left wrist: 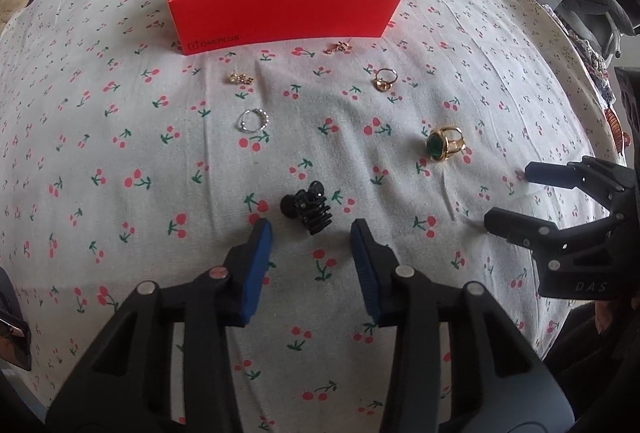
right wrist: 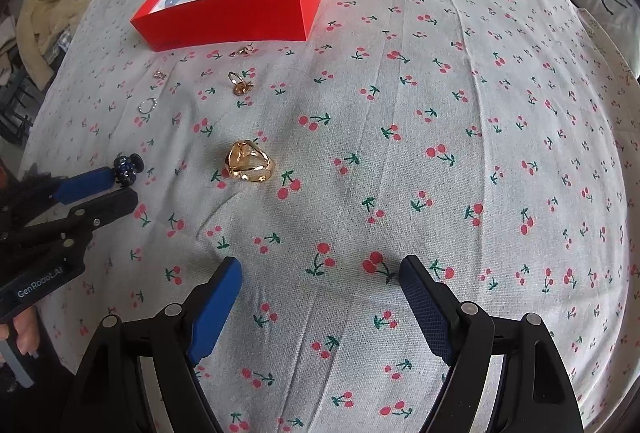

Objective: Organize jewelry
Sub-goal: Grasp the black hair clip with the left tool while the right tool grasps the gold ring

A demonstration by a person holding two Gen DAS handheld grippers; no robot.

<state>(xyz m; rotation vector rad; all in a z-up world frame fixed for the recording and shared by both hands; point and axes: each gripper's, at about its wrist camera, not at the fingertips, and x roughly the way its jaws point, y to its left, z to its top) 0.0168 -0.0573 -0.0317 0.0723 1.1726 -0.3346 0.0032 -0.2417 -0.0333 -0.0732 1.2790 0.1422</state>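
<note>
Left tongs frame hair claw; ring's green stone visible.

The left gripper tilts steeply down, its jaws partly apart, blue pads facing each other across a gap, nothing pressed between them. The right gripper also points steeply down, jaws spread wide and empty, both pads clear of the cloth. From the left wrist view the right gripper sits off at the right edge, well apart. In the right wrist view, fingers of the person's hand wrap the left gripper's handle at the lower left
</note>
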